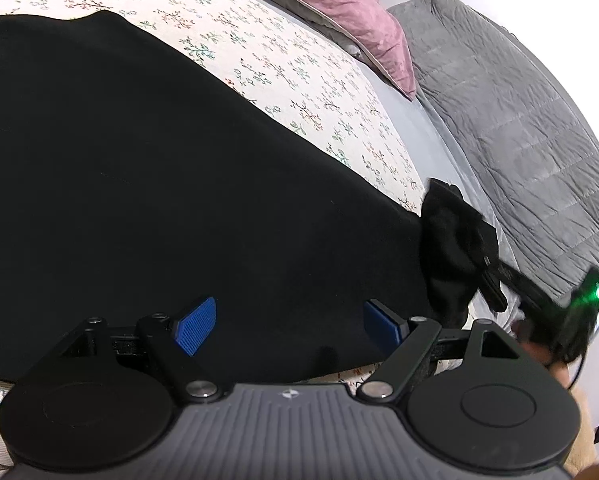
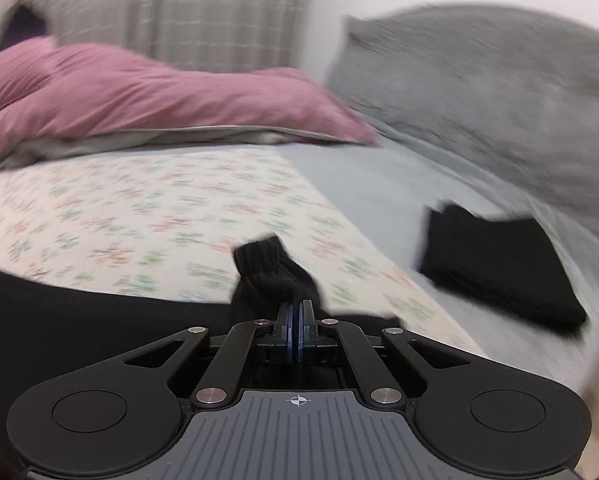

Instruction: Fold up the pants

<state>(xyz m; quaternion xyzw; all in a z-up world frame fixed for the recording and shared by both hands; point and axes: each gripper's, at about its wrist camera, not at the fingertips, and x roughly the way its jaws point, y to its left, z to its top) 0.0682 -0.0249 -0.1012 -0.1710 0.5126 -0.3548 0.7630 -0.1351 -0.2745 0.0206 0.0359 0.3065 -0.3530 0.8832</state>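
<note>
Black pants (image 1: pixel 139 184) lie spread over the floral bedspread (image 1: pixel 259 40). My left gripper (image 1: pixel 287 324) is open just above the pants' near edge, with its blue pads (image 1: pixel 193 326) wide apart and nothing between them. My right gripper (image 2: pixel 297 312) is shut on a bunched end of the pants (image 2: pixel 267 268) and lifts it off the bed. In the left wrist view the right gripper (image 1: pixel 495 284) shows at the right, holding that raised black end (image 1: pixel 451 240).
A pink pillow (image 2: pixel 159 96) and a grey quilted blanket (image 2: pixel 499 92) lie at the back of the bed. A folded black garment (image 2: pixel 495 264) sits on the pale grey sheet (image 2: pixel 379 200) to the right. Curtains hang behind.
</note>
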